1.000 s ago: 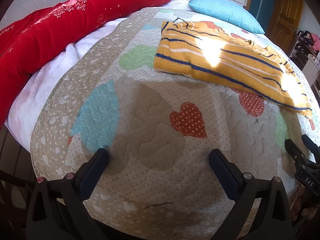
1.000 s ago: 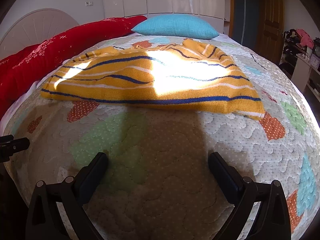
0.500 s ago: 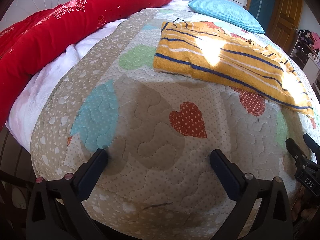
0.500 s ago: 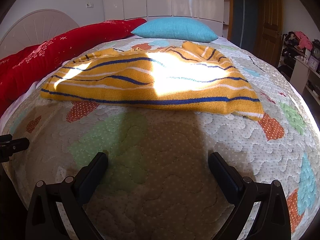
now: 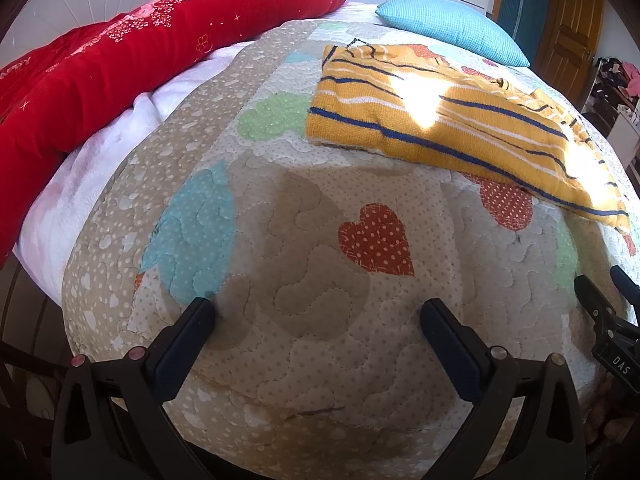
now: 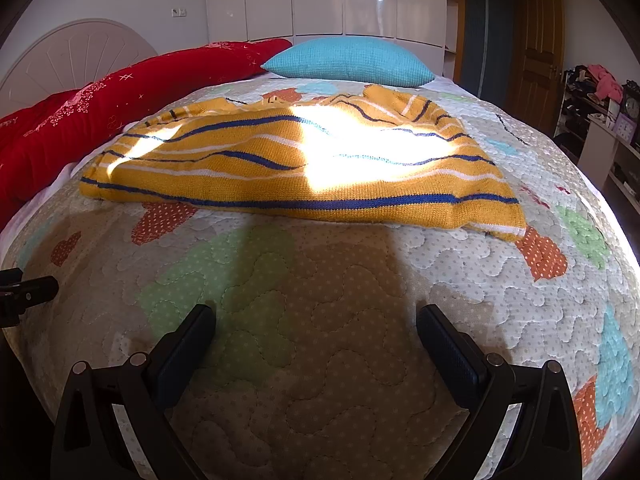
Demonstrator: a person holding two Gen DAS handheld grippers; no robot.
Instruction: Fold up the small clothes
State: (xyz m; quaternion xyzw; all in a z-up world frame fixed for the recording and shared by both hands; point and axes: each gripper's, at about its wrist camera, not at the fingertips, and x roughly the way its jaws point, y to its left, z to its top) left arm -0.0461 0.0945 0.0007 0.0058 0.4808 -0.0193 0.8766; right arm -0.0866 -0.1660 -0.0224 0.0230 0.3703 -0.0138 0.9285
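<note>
A yellow knit sweater [image 6: 304, 168] with blue and white stripes lies flat on the quilted bed, folded lengthwise; in the left wrist view the sweater [image 5: 440, 120] sits up and to the right. My left gripper [image 5: 318, 312] is open and empty over the quilt, well short of the sweater. My right gripper [image 6: 316, 320] is open and empty, also short of the sweater's near edge. The right gripper's tip [image 5: 604, 312] shows at the right edge of the left wrist view, and the left gripper's tip [image 6: 28, 292] at the left edge of the right wrist view.
The patchwork quilt [image 6: 320, 300] covers the bed. A red blanket [image 5: 100, 68] lies along the left side, a blue pillow [image 6: 348, 62] at the head. A wardrobe [image 6: 340, 0], a wooden door [image 6: 540, 48] and cluttered shelves [image 6: 600, 100] stand beyond.
Both grippers have barely moved; the right wrist view has drifted back slightly from the sweater. Nothing was grasped or released.
</note>
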